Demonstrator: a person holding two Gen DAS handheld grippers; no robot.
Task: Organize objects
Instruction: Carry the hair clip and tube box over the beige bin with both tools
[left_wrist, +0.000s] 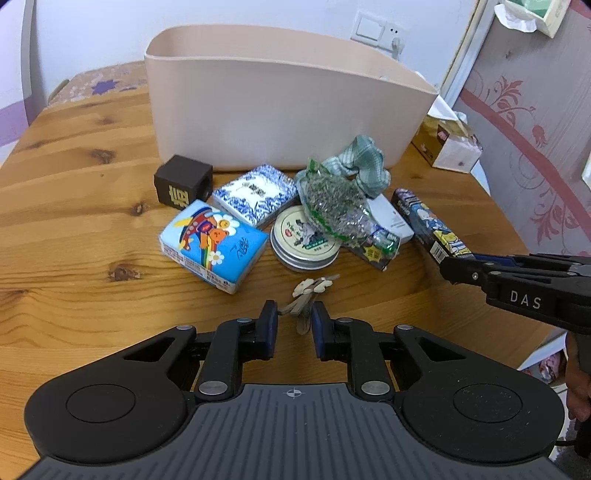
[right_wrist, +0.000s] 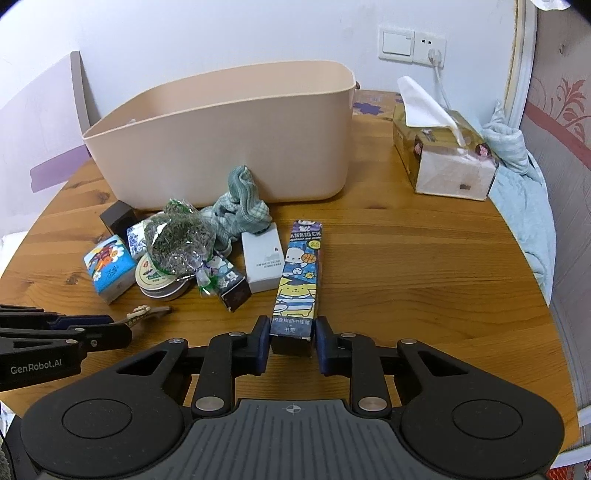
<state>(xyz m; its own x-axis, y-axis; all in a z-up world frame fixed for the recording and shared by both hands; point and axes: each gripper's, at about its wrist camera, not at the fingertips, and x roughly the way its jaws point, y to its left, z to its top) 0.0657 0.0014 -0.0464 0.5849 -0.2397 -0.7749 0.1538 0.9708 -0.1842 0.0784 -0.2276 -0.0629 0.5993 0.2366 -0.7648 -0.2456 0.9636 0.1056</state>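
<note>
Currently the pen box (right_wrist: 298, 280) lies flat on the worktop (right_wrist: 424, 295), its long axis running straight away from the right gripper (right_wrist: 291, 341), whose spread jaws flank its near end, unclamped.

Layout on the worktop (right_wrist: 424, 280). A bin (right_wrist: 229, 147) stands at the rear, near the wall. Before it lies a cluster: a small cube box (left_wrist: 183, 180) at far left; a patterned box (left_wrist: 255, 194) to its right; a tissue pack (left_wrist: 213, 245) in front of both; a round tin (left_wrist: 304, 240) right of the pack. A bag of dried herbs (left_wrist: 334, 195) rests on the tin and on a small carton (right_wrist: 231, 286). A cloth (right_wrist: 240, 210) lies behind the bag, against the bin. A flat box (right_wrist: 262, 262) lies right of the carton, and a long carton (right_wrist: 299, 280) right of that. A hair clip (left_wrist: 308, 295) lies nearest, before the tin. A tissue box (right_wrist: 439, 155) stands right of the bin, well apart from the cluster.
</note>
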